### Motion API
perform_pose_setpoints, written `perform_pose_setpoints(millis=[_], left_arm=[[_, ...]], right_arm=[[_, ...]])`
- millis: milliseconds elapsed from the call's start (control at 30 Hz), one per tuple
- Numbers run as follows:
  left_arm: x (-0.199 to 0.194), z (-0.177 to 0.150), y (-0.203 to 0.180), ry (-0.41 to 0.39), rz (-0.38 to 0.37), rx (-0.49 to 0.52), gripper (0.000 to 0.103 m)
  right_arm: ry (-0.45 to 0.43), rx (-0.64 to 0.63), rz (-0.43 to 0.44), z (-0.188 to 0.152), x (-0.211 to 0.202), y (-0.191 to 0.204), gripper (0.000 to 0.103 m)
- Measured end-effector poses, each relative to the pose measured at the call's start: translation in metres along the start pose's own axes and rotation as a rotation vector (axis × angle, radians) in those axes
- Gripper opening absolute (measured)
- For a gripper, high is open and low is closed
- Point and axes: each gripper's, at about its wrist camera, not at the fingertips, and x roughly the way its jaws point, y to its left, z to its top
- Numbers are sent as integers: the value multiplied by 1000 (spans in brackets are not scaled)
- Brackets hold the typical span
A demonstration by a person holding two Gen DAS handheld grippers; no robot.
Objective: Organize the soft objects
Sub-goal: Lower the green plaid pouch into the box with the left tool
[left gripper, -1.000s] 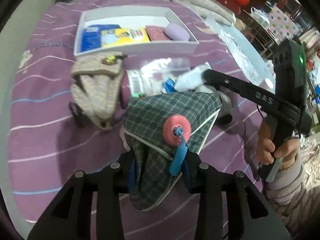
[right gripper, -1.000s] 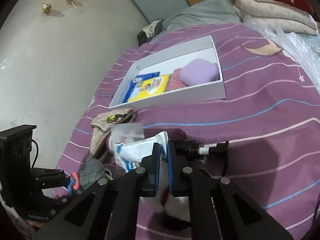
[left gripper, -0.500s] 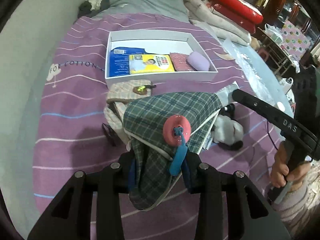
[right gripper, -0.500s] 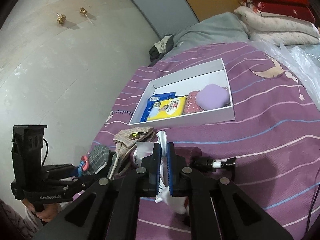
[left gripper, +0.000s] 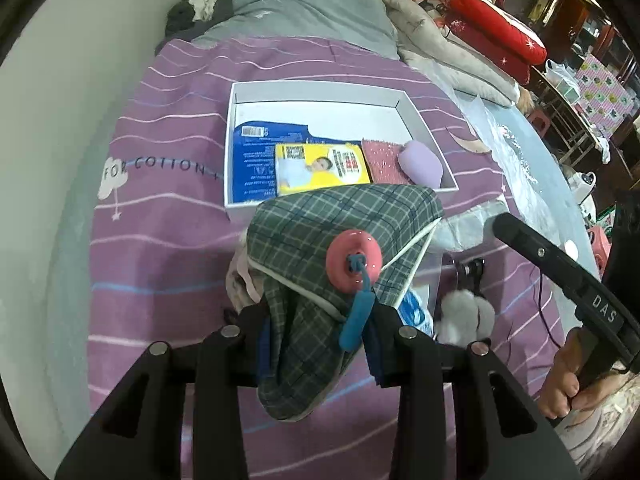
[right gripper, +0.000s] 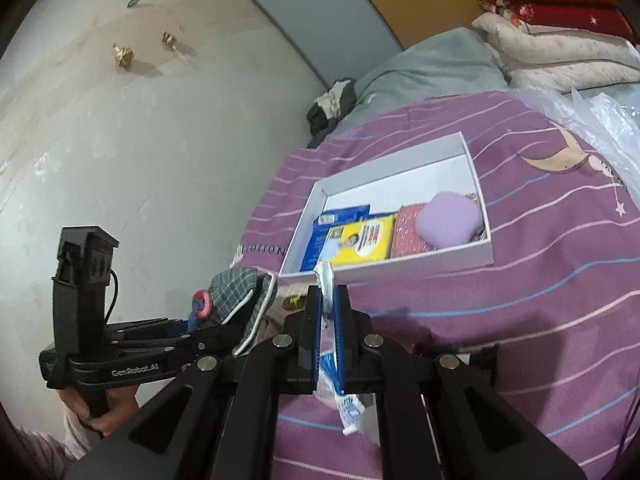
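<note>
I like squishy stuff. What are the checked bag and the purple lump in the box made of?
The checked bag looks like woven cloth: matte, folding limply, with a glossy, plastic-looking pink disc. The purple lump looks smooth and matte, maybe silicone or foam; hard to say.

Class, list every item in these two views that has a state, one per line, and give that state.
Left hand-held gripper: shut on the plaid pouch.
Plaid pouch: lifted, hanging folded.
Right hand-held gripper: shut on the white packet.
White packet: pinched, held up.
White box: open, partly filled.
Lilac pad: lying inside the box.
</note>
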Motion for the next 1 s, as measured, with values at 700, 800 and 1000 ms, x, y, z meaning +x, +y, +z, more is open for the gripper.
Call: perform_pose_setpoints(millis=[700, 800, 1000], left_arm=[[78, 91, -28, -11, 20, 259, 39], [93, 95, -34, 7, 11, 292, 39], [122, 95, -37, 46, 42, 342, 39]], right_arm=[[-97, 123, -66, 40, 22, -47, 5], [-99, 126, -74, 40, 24, -53, 5], [-92, 153, -73, 40, 28, -65, 5]])
